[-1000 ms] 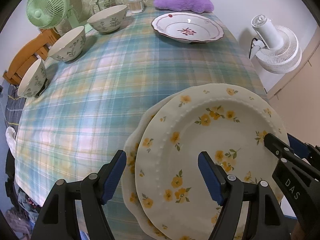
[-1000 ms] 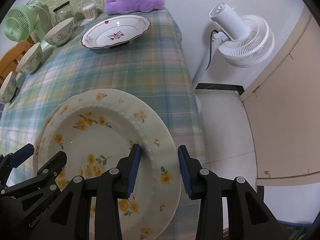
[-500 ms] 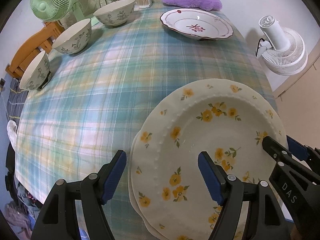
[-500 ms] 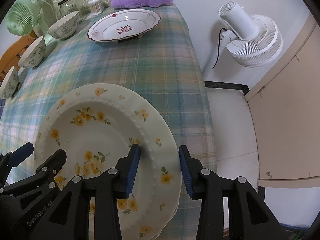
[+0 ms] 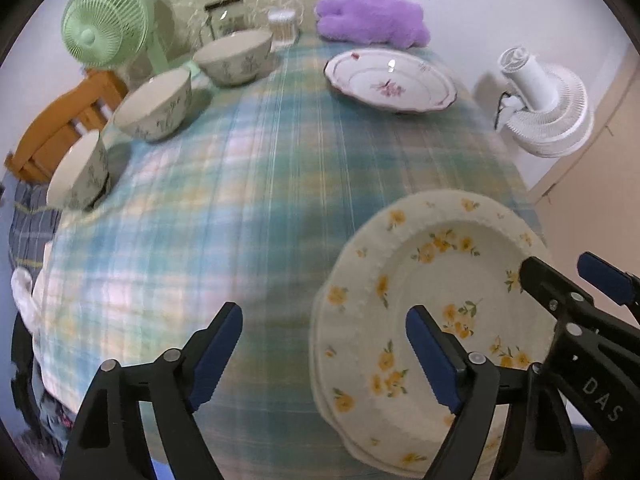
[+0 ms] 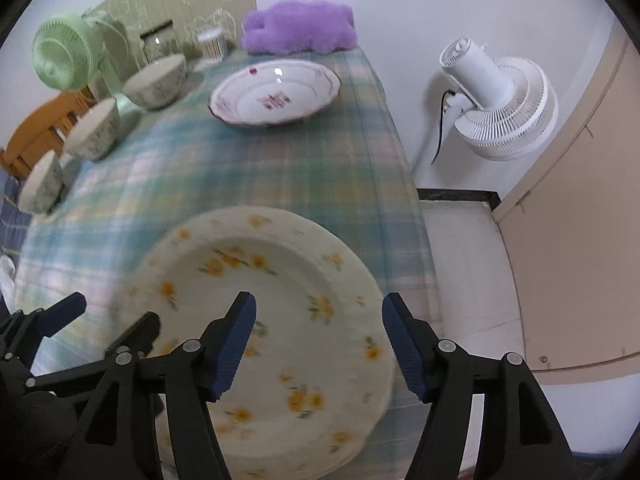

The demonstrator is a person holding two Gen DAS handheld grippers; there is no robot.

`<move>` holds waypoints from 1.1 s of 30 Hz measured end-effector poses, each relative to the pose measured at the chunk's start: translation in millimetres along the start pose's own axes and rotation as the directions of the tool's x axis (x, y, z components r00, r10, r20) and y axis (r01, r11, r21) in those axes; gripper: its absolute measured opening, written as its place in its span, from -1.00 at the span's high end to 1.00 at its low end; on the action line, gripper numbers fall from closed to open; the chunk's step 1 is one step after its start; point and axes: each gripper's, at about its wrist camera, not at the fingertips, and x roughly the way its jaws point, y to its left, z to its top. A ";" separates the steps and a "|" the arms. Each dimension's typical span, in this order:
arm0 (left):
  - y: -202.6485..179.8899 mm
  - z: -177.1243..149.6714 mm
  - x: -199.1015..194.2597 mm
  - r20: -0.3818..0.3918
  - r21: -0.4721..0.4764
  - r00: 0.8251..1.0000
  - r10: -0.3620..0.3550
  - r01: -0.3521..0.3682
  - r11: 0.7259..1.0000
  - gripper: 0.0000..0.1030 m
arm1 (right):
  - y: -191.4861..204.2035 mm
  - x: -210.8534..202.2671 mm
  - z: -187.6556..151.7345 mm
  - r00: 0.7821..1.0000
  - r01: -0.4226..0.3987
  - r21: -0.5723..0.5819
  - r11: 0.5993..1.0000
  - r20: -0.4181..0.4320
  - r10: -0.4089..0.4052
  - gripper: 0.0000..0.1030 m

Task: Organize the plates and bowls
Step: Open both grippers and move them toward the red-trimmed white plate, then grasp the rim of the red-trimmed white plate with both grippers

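A cream plate with yellow flowers (image 5: 424,300) lies stacked on a like plate at the table's near right corner; it also shows in the right wrist view (image 6: 264,320). My left gripper (image 5: 324,356) is open and empty, above the cloth at the stack's left rim. My right gripper (image 6: 318,344) is open and empty, above the stack's right rim. A white plate with a red flower (image 5: 390,80) sits far right. Three patterned bowls (image 5: 154,106) line the left edge.
A plaid cloth (image 5: 240,184) covers the table. A green fan (image 5: 106,34), a jar and a cotton-swab box stand at the back. A purple plush (image 5: 370,20) lies at the back right. A white fan (image 6: 500,108) stands on the floor to the right.
My right gripper has opened and let go of the flowered plate, which now rests on the one below. Both grippers have pulled back and up from the stack.
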 end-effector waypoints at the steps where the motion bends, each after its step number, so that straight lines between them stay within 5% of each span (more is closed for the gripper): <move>1: 4.0 2.5 -3.9 0.009 0.014 1.000 -0.011 0.011 1.000 -0.71 | 4.7 -3.7 1.6 1.000 0.001 0.010 1.000 0.007 -0.002 -0.35; 13: 44.2 50.0 -23.2 0.111 0.016 0.991 -0.072 0.070 0.997 -0.77 | 55.9 -29.8 43.3 0.994 -0.046 0.110 0.993 0.099 0.035 -0.35; 33: -5.6 181.7 36.3 0.196 -0.067 0.980 0.014 -0.001 0.998 -0.73 | 12.8 34.7 178.2 0.983 -0.064 0.044 0.997 0.173 0.056 -0.35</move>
